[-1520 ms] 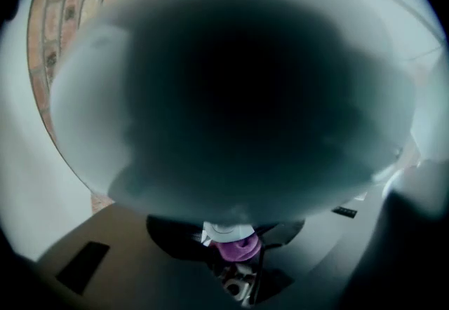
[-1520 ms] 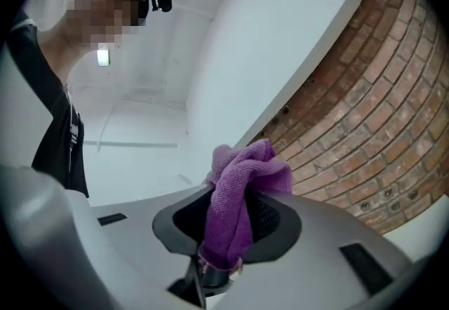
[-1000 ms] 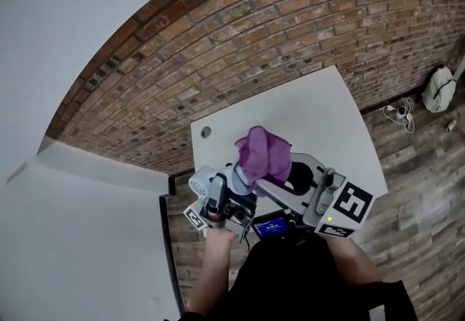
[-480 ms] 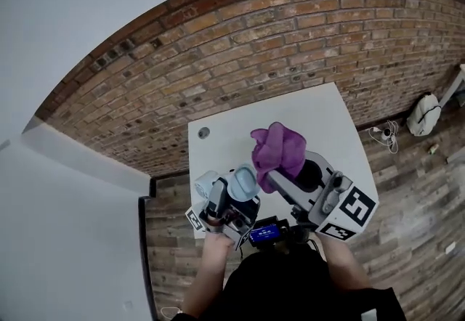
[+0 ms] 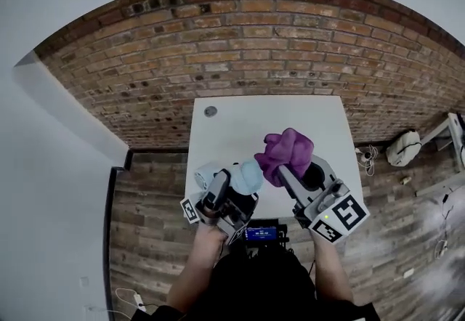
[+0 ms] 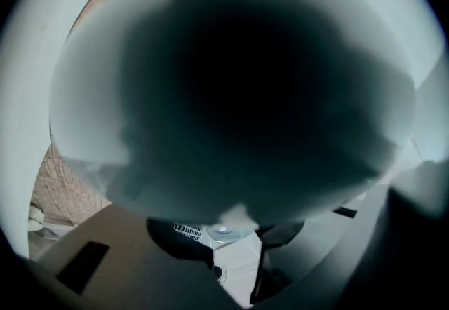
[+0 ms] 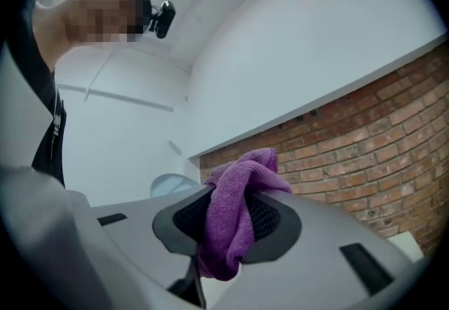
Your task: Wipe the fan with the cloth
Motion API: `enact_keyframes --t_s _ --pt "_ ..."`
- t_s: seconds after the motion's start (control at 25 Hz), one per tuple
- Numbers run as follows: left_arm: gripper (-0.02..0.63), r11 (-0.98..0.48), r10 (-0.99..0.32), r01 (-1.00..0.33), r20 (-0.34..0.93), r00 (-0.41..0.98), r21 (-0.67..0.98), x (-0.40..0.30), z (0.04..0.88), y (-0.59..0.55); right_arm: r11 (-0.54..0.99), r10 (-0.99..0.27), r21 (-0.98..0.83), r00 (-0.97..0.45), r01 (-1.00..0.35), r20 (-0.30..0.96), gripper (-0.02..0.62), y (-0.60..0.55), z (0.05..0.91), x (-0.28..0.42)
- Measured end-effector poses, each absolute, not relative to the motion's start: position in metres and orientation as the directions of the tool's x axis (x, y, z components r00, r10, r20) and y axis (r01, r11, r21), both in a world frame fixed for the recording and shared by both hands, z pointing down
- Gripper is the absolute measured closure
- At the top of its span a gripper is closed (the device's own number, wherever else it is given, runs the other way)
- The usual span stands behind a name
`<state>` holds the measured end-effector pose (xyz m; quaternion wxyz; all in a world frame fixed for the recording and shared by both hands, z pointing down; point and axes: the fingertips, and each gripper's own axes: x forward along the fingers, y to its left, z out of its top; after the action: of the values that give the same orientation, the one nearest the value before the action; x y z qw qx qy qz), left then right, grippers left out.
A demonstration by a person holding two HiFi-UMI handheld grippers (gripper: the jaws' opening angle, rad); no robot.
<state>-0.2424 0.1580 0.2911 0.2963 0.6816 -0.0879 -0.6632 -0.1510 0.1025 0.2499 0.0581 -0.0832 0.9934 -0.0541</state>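
The small pale blue fan (image 5: 248,176) is held up over the near edge of the white table (image 5: 240,127), with my left gripper (image 5: 234,192) shut on it. In the left gripper view the fan (image 6: 231,91) is a blurred round mass that fills nearly the whole picture, just above the jaws of the left gripper (image 6: 231,231). The purple cloth (image 5: 288,153) is bunched and pinched in my right gripper (image 5: 288,171), just to the right of the fan. In the right gripper view the cloth (image 7: 235,214) hangs between the dark pads of the right gripper (image 7: 235,226), and the fan (image 7: 170,184) shows behind the left jaw.
The table stands against a brick wall (image 5: 254,43) and has a round grommet hole (image 5: 211,111) at its far left. A white round piece (image 5: 205,176) sits left of the fan. On the wooden floor at the right lie a white bag (image 5: 402,147) and cables (image 5: 363,156).
The head view has swung round. Both grippers moved along the table's near edge, still gripping fan and cloth. The cloth, earlier over the fan, now sits to its right.
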Motion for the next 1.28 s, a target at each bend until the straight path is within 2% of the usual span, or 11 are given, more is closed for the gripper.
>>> enact_keyframes --t_s 0.08,0.16,0.24,0.32,0.56,0.64,0.8,0.92,1.04,1.12,1.28 --pt "0.451 -0.814 -0.505 0.276 -0.858 0.096 0.511 -0.248 0.293 0.167 0.983 -0.141 -0.139 -0.974 -0.117 -0.175 0.502 0.122 0.228 -0.148" --pt "0.451 -0.817 -0.496 0.289 -0.864 0.092 0.5 -0.248 0.292 0.174 0.996 -0.032 -0.084 -0.969 -0.012 -0.244 0.502 0.163 0.199 -0.157" --pt "0.451 -0.821 -0.483 0.305 -0.872 0.082 0.483 -0.246 0.29 0.18 0.997 0.076 0.027 -0.967 0.071 -0.242 0.502 0.203 0.185 -0.178" --pt "0.451 -0.823 -0.474 0.319 -0.878 0.067 0.469 -0.243 0.286 0.183 0.988 0.111 0.128 -0.974 0.086 -0.196 0.502 0.224 0.189 -0.198" --pt "0.451 -0.83 -0.474 0.31 -0.88 0.044 0.463 -0.25 0.283 0.196 0.998 0.058 0.03 -0.975 0.053 -0.215 0.502 0.206 0.211 -0.195" --pt "0.451 -0.831 -0.485 0.284 -0.873 0.049 0.478 -0.256 0.285 0.195 1.0 0.002 0.016 -0.982 -0.001 -0.187 0.502 0.184 0.231 -0.189" --pt "0.451 -0.801 -0.565 0.152 -0.815 0.127 0.579 -0.258 0.302 0.184 0.952 -0.275 -0.112 -0.957 -0.284 0.089 0.502 0.096 0.328 -0.158" --pt "0.451 -0.711 -0.693 -0.142 -0.652 0.307 0.689 -0.25 0.321 0.158 0.872 -0.335 -0.327 -0.931 -0.364 0.142 0.502 0.05 0.376 -0.128" --pt "0.451 -0.535 -0.832 -0.51 -0.316 0.456 0.673 -0.241 0.356 0.117 0.8 -0.332 -0.495 -0.937 -0.34 0.108 0.502 0.016 0.402 -0.111" --pt "0.451 -0.453 -0.866 -0.643 -0.133 0.483 0.617 -0.238 0.381 0.095 0.761 -0.325 -0.559 -0.939 -0.329 0.11 0.502 -0.001 0.421 -0.102" --pt "0.451 -0.369 -0.872 -0.794 0.115 0.476 0.482 -0.25 0.422 0.06 0.69 -0.291 -0.661 -0.949 -0.295 0.119 0.502 -0.027 0.459 -0.098"
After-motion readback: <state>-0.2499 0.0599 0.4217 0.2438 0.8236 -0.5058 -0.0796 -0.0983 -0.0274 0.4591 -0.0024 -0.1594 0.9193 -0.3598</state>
